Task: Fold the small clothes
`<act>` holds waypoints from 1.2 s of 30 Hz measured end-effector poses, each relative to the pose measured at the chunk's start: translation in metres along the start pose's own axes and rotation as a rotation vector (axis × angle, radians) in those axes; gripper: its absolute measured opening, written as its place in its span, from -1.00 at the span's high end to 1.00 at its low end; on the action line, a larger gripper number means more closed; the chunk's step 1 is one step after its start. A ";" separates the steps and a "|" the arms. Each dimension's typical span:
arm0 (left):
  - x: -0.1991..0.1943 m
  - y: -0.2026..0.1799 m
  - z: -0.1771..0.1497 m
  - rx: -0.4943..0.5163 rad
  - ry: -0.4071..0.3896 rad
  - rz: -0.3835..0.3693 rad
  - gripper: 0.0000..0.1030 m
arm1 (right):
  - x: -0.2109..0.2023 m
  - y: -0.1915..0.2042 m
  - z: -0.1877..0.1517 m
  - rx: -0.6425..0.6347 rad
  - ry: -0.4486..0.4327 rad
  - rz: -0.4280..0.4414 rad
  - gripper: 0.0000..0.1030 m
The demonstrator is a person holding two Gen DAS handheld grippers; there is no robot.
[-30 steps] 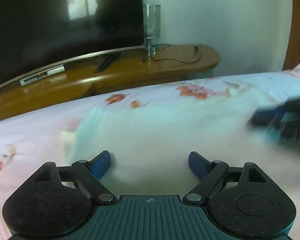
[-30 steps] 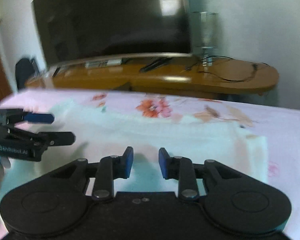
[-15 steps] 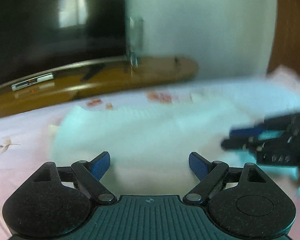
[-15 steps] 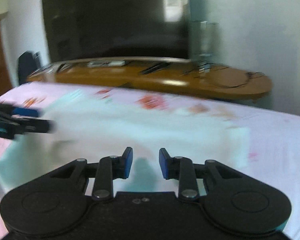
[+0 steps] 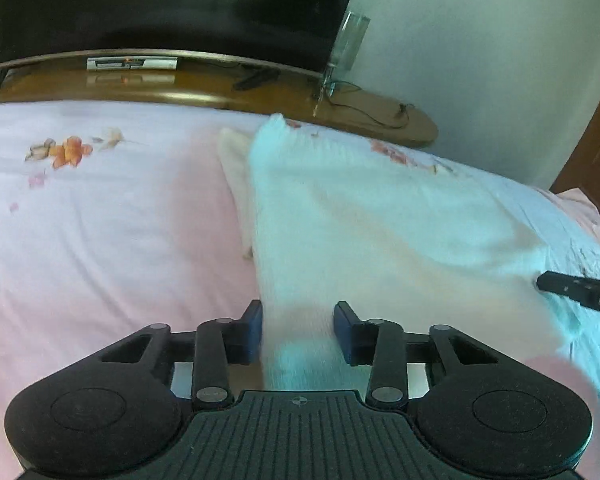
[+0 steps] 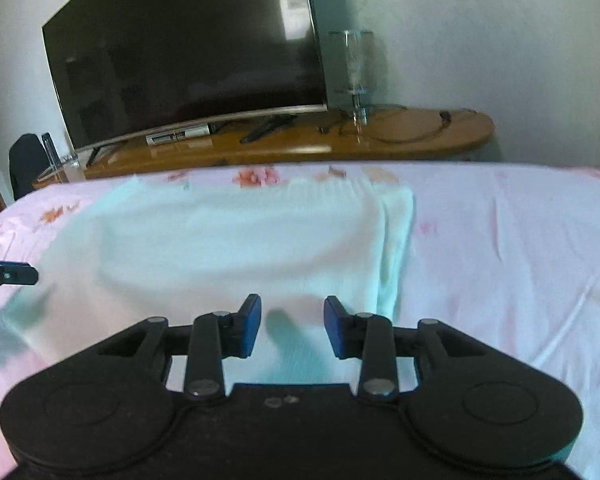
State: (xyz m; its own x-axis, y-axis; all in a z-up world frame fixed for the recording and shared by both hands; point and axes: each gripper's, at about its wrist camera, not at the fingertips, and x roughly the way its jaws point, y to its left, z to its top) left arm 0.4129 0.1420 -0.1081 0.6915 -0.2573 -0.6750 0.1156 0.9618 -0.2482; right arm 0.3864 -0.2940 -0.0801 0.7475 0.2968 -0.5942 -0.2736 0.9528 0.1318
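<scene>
Both grippers, left (image 5: 298,332); right (image 6: 292,330), straddle white garment (image 5: 380,232).

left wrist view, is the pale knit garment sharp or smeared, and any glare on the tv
Left wrist view: the pale mint knit garment is motion-smeared, its ribbing visible only faintly; the black curved television reflects a bright window. Right wrist view: similar softness, straight edges bowed.

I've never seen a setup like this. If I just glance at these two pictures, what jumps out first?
First, the pale mint-white knitted garment spread across the pink floral bedsheet, filling the middle of both views. Next, the black two-finger tools at the bottom: the left gripper has garment fabric lying between its open blue-padded fingers, and the right gripper is open just above the cloth. Behind the bed, a big dark television stands on a wooden cabinet.
</scene>
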 end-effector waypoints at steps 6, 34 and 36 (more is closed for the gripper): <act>0.000 0.004 -0.002 0.014 0.023 0.031 0.95 | 0.006 0.015 -0.009 -0.036 0.022 -0.077 0.34; 0.041 -0.066 0.047 0.304 -0.208 0.080 -0.65 | 0.013 0.025 0.010 -0.193 -0.107 -0.104 0.32; 0.061 -0.073 0.069 0.283 -0.186 0.088 -0.65 | 0.033 0.036 0.030 -0.153 -0.113 -0.072 0.35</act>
State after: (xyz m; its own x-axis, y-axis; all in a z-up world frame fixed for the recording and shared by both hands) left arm 0.4959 0.0625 -0.0839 0.8224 -0.1761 -0.5410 0.2250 0.9740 0.0250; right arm 0.4188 -0.2480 -0.0710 0.8290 0.2422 -0.5041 -0.2998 0.9534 -0.0349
